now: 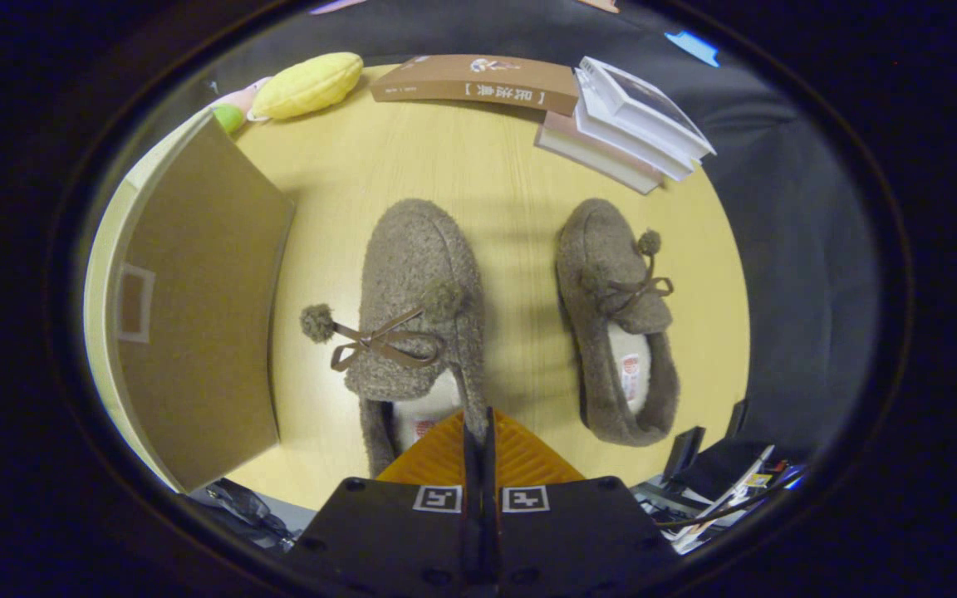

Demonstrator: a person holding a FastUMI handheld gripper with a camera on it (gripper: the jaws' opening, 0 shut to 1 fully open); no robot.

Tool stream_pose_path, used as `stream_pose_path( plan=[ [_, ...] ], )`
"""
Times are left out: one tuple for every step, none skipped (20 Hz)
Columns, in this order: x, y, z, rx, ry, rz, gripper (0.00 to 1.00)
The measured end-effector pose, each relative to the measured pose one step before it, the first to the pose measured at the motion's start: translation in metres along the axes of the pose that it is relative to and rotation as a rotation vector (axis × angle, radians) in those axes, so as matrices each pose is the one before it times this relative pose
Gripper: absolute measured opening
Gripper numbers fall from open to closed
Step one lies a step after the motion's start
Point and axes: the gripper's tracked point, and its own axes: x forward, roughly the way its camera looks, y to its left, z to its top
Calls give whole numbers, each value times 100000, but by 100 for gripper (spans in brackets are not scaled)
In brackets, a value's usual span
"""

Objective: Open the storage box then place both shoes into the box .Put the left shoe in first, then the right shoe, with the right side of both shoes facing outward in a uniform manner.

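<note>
Brown fleece left shoe point(420, 291): lies on the wooden table point(495, 183), toe pointing away, heel just under the tips of the gripper point(478, 428); ribbon bow and pompom trail off toward the box side. Its collar edge runs up to the fingertips, but whether it is pinched between them cannot be told.

Right shoe point(615, 320): same make, lying parallel, apart from the first, off to the right of the fingers, pale lining showing.

Storage box point(196, 307): tan cardboard with a pale rim, standing on the table left of the left shoe, its brown panel closed over it.

Gripper: orange ribbed fingers point(437, 457) drawn together, only a thin dark seam between them.

Beyond the shoes, along the table's far edge: yellow plush toy point(308, 85), brown book point(478, 83), stack of white books point(628, 124).
</note>
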Motion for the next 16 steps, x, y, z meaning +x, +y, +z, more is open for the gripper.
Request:
stream_pose_path(
  plan=[
    [-619,-304,-168,-1605,697,-2855,4],
    [-686,-356,-72,-1028,278,-2582,4],
    [-791,-166,67,-355,-389,-1934,4],
    [-697,-160,209,102,-584,-1729,4],
    [-907,-202,101,452,-279,-1770,4],
    [-891,-183,12,1312,565,-1357,4],
    [-1133,-103,42,1462,110,-1298,4],
    [-1239,-187,162,1761,-32,-1764,4],
    [-1495,-248,333,1882,-196,-2062,4],
    [-1363,-172,403,1219,-805,-1914,4],
    [-1544,-162,532,767,-1118,-2087,4],
    [-1471,-72,622,577,-1171,-1730,4],
    [-1659,55,729,1347,-1066,-1462,4],
    [-1640,348,695,1603,-968,-265,4],
    [-1868,589,923,1736,-964,253,4],
    [-1452,804,866,1250,-1390,1388,4]
  ],
)
